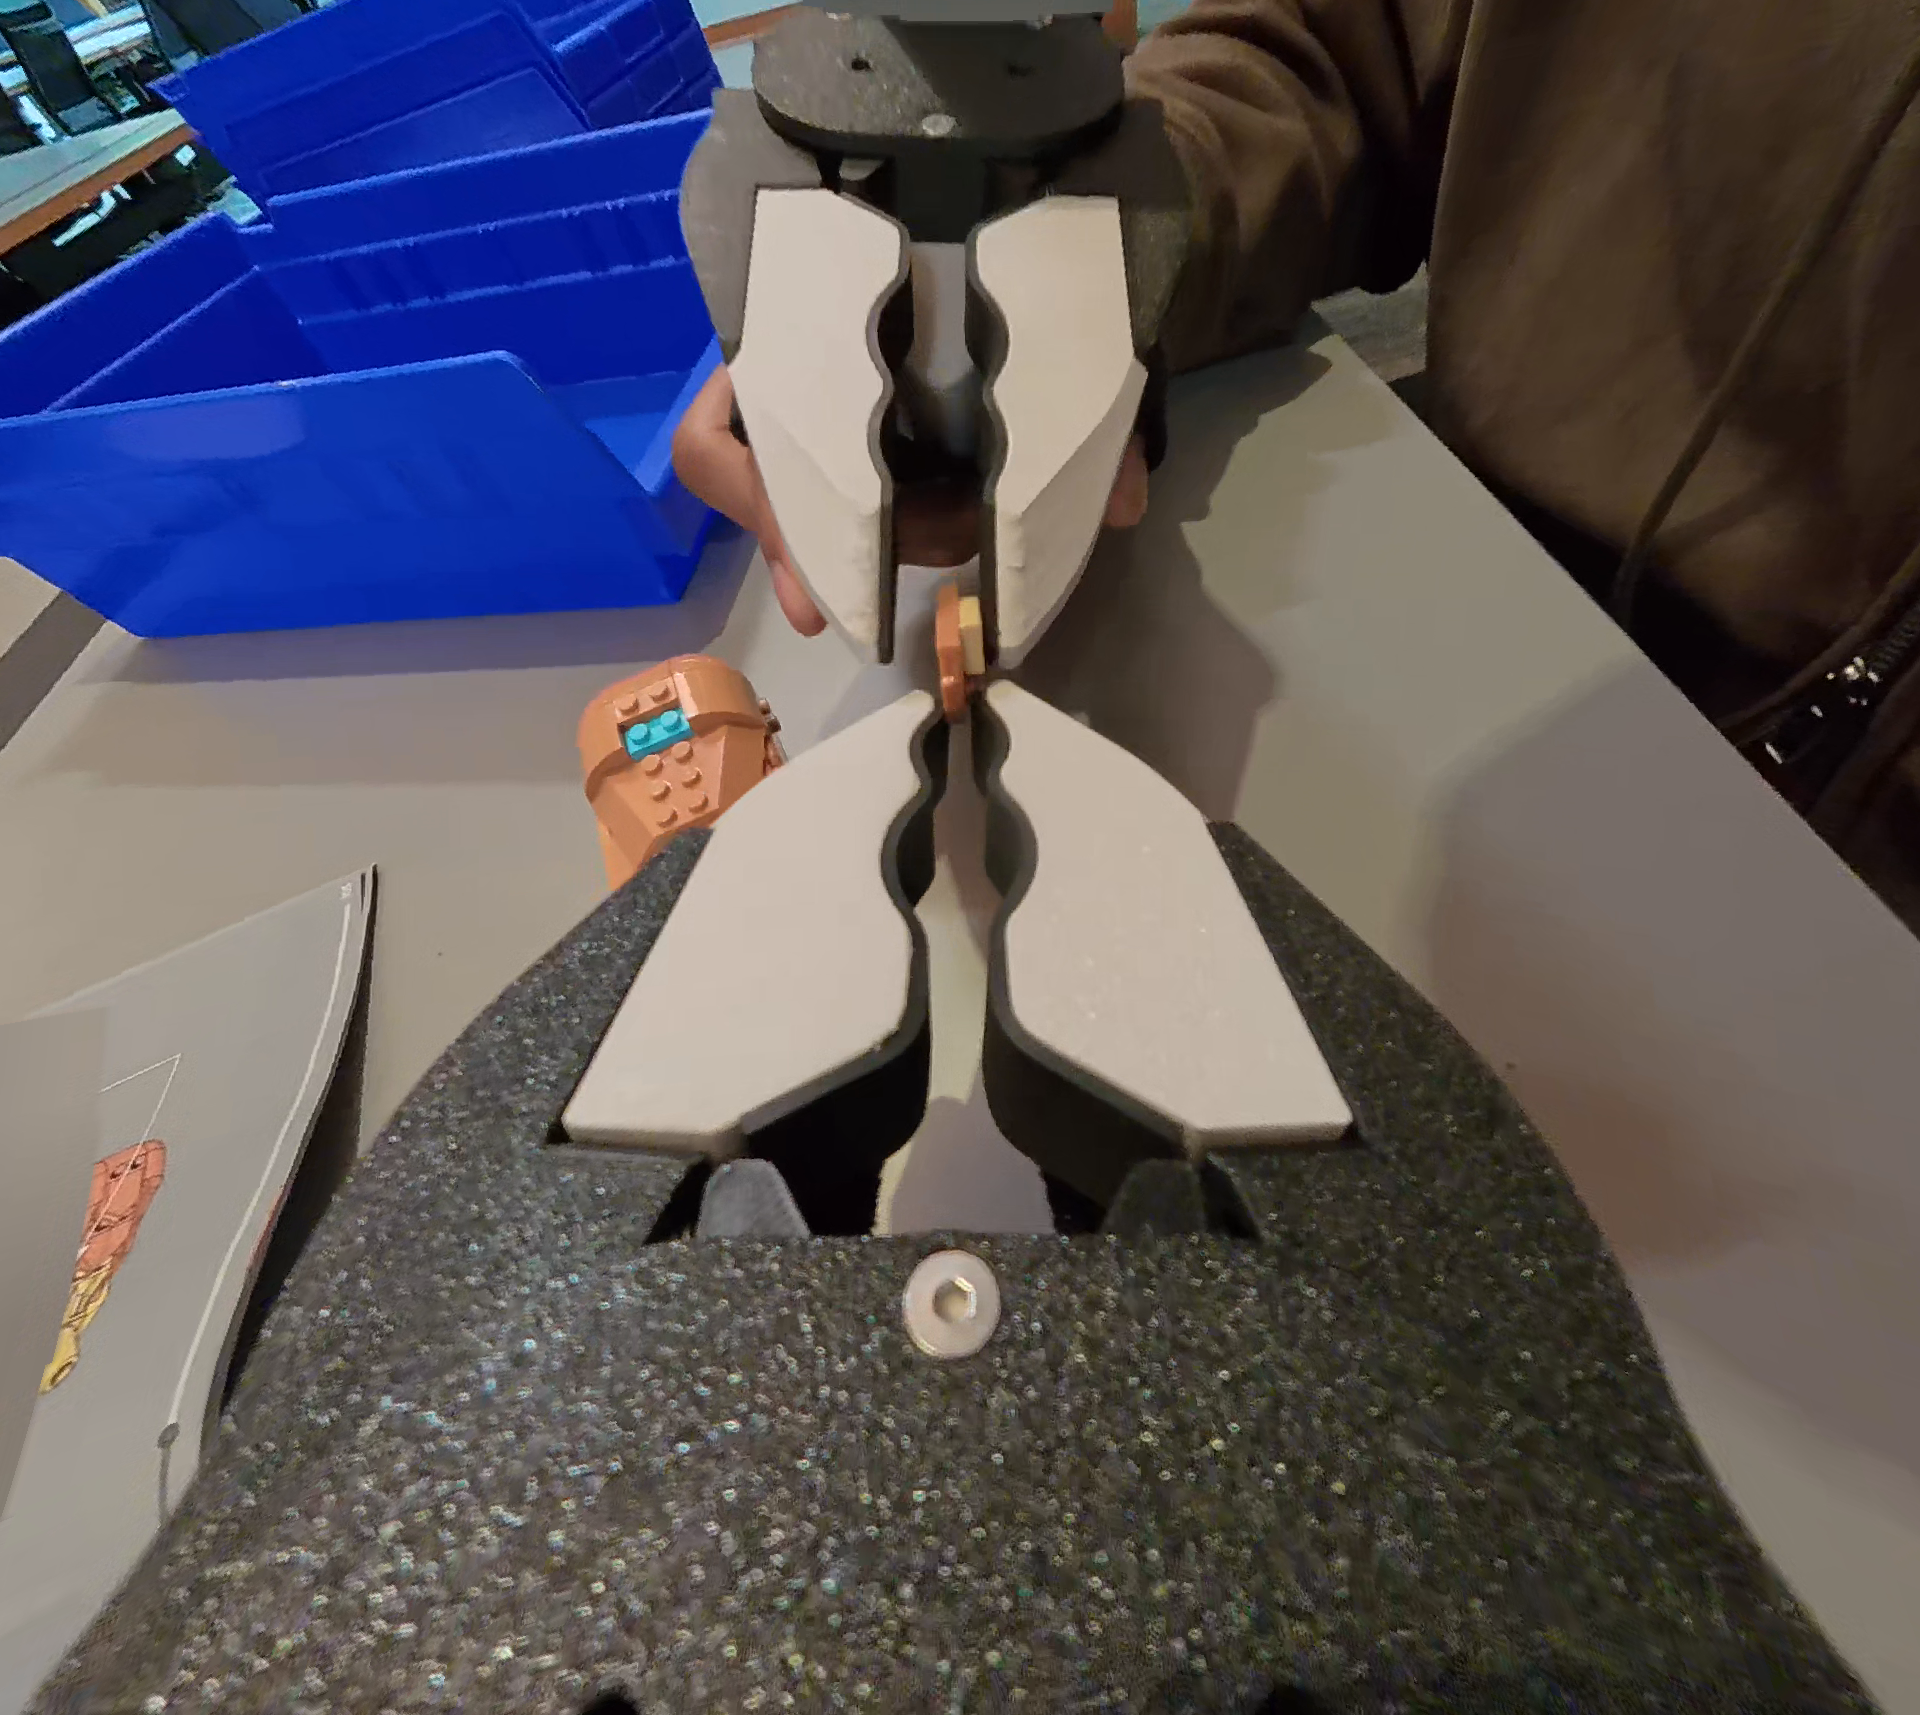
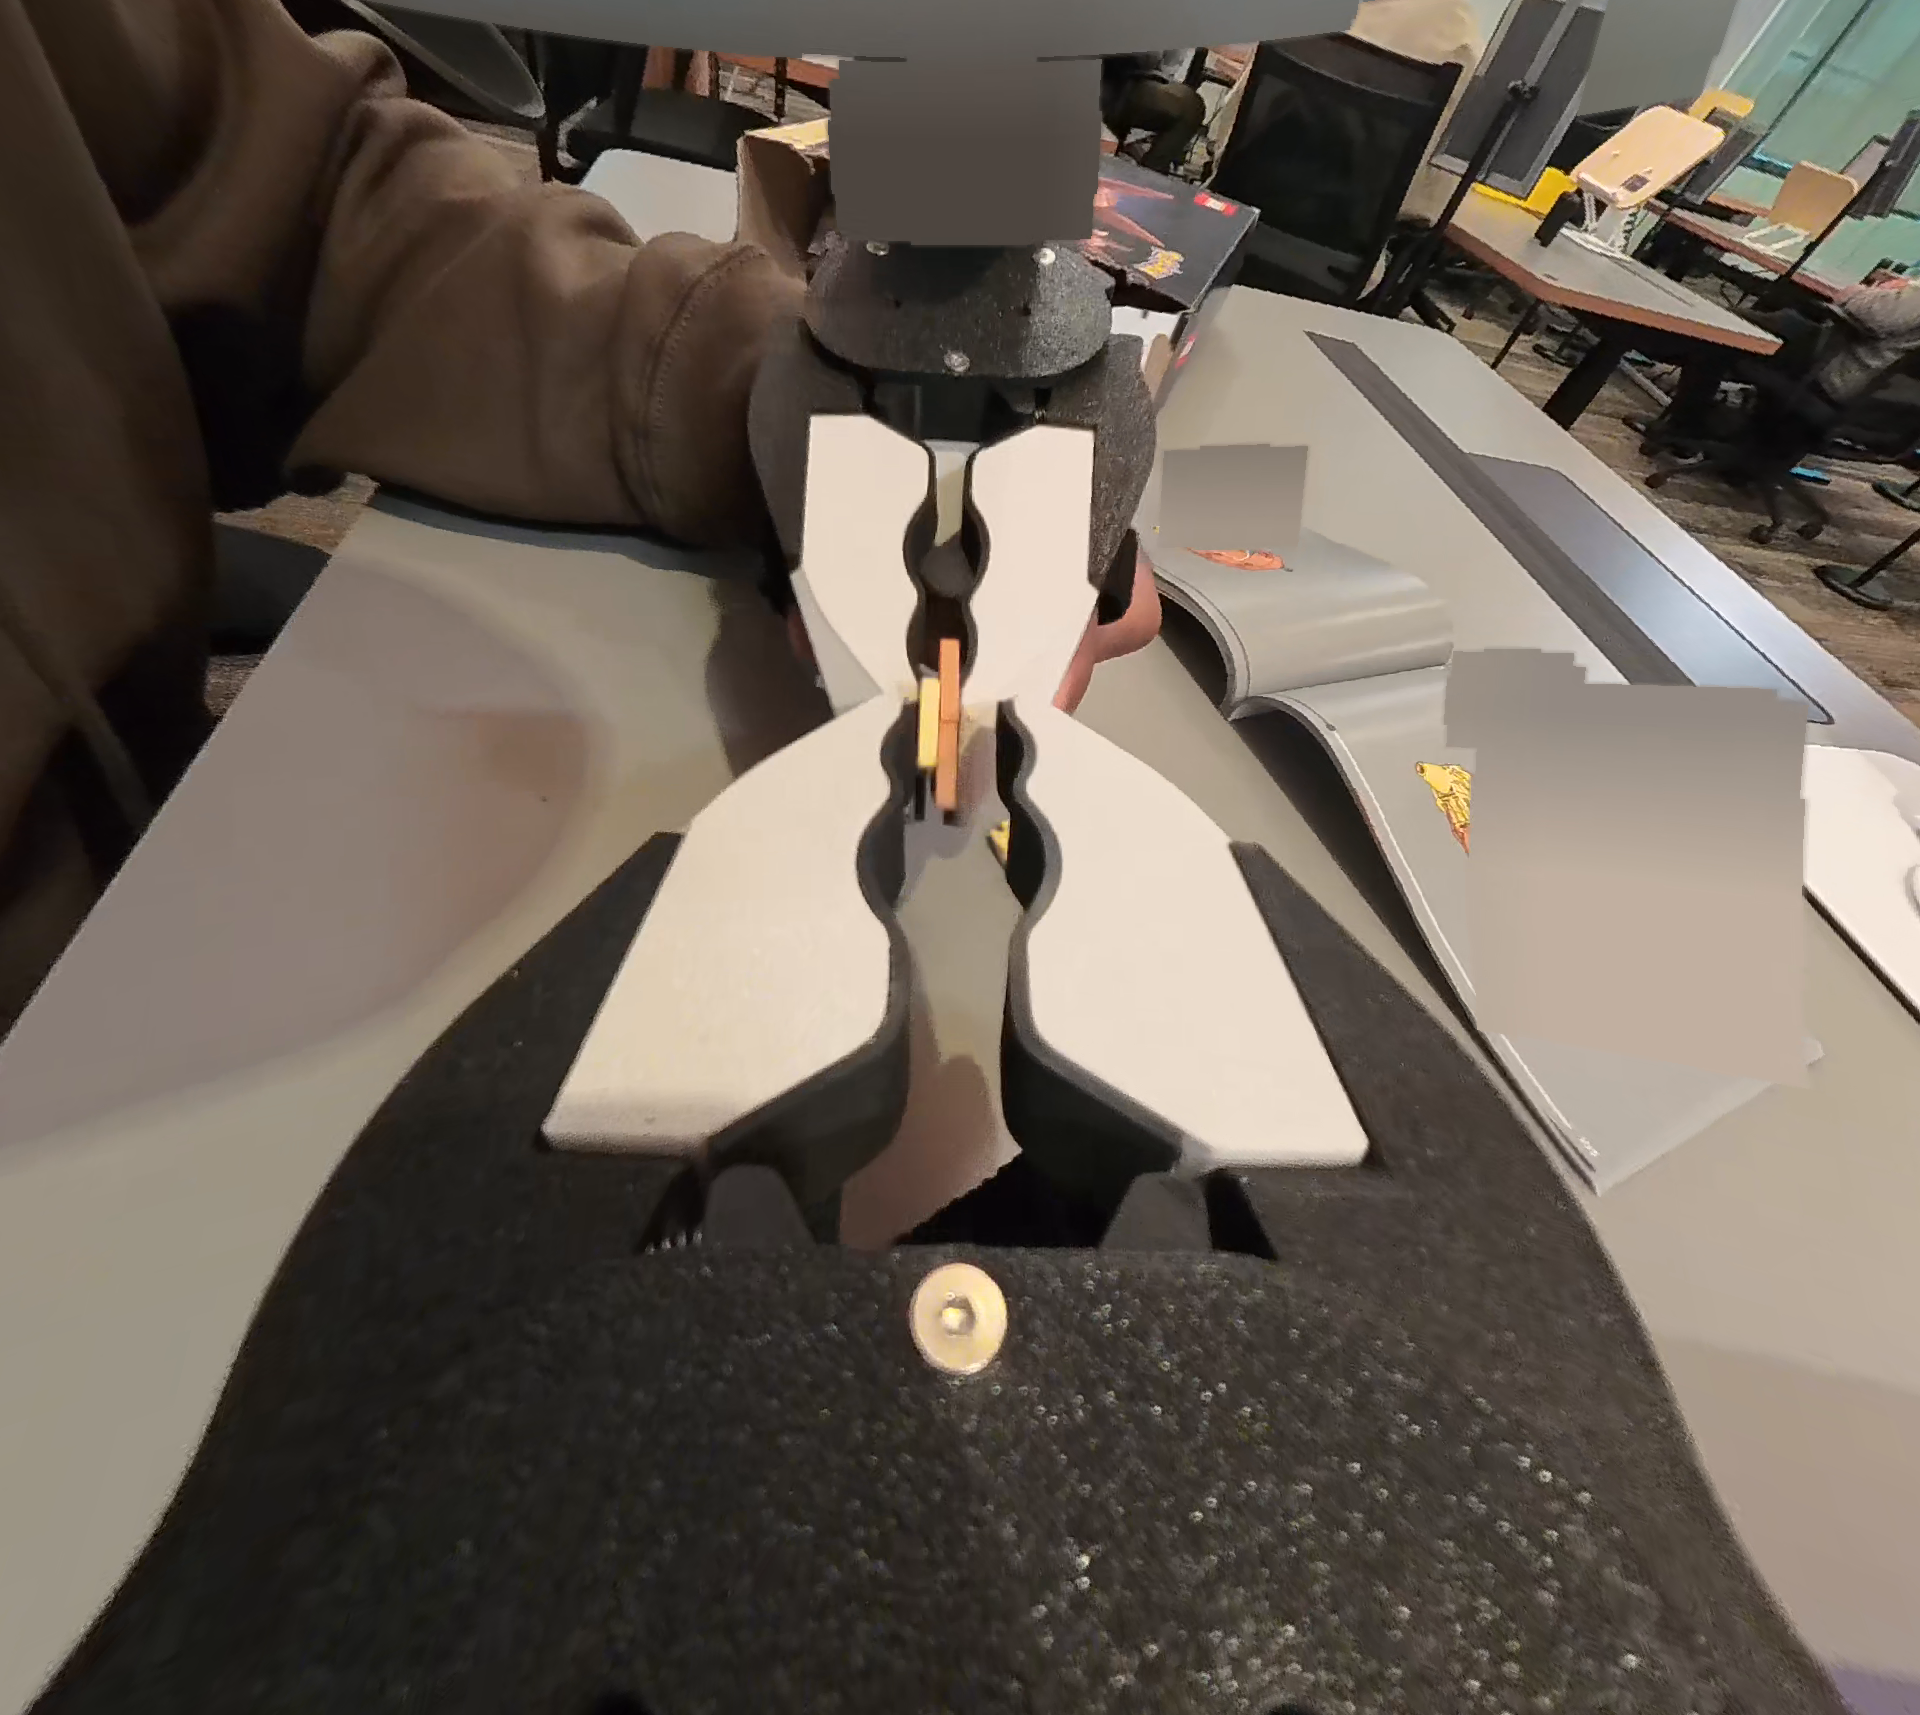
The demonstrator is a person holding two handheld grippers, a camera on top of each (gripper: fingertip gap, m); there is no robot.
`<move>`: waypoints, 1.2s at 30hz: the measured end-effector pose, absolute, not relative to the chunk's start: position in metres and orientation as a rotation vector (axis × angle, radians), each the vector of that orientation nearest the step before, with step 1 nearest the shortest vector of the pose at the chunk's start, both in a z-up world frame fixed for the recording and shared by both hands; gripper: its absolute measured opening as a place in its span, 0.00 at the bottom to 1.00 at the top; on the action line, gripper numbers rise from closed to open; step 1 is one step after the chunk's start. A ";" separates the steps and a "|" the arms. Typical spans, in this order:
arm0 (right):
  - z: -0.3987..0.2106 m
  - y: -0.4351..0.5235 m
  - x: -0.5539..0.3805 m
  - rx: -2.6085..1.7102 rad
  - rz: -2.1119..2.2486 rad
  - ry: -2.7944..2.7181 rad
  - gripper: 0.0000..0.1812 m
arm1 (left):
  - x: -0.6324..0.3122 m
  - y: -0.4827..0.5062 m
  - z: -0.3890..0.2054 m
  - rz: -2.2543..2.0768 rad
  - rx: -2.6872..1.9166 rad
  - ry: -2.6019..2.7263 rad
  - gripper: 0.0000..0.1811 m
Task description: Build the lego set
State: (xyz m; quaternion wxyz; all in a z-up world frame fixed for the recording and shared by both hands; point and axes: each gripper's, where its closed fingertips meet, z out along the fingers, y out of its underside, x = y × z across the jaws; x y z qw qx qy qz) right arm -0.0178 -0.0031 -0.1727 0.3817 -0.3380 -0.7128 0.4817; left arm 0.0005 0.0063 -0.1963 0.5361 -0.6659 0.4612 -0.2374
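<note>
My left gripper (image 1: 957,697) is shut on the edge of a small round orange plate (image 1: 949,647) and holds it upright above the grey table (image 1: 1455,938). A small tan piece (image 1: 971,623) sits against the plate's face. My right gripper (image 1: 940,645) faces the left one tip to tip. Its jaws straddle both pieces with a gap on one side. In the right wrist view the tan piece (image 2: 928,727) and orange plate (image 2: 948,735) stand between my right gripper's (image 2: 951,720) parted fingers. A partly built orange model (image 1: 675,761) with a teal plate (image 1: 657,735) stands on the table to the left.
Blue storage bins (image 1: 364,470) line the table's far left. An open instruction booklet (image 1: 156,1146) lies at the near left; it also shows in the right wrist view (image 2: 1351,626). A set box (image 2: 1174,231) stands behind. A person's brown sleeve (image 1: 1558,211) is close by. Left and right tips are no more than a few centimetres apart.
</note>
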 end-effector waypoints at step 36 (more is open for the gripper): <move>-0.148 0.026 -0.023 -1.186 1.898 -1.345 0.04 | -0.008 0.026 -0.167 -0.755 -1.535 0.743 0.00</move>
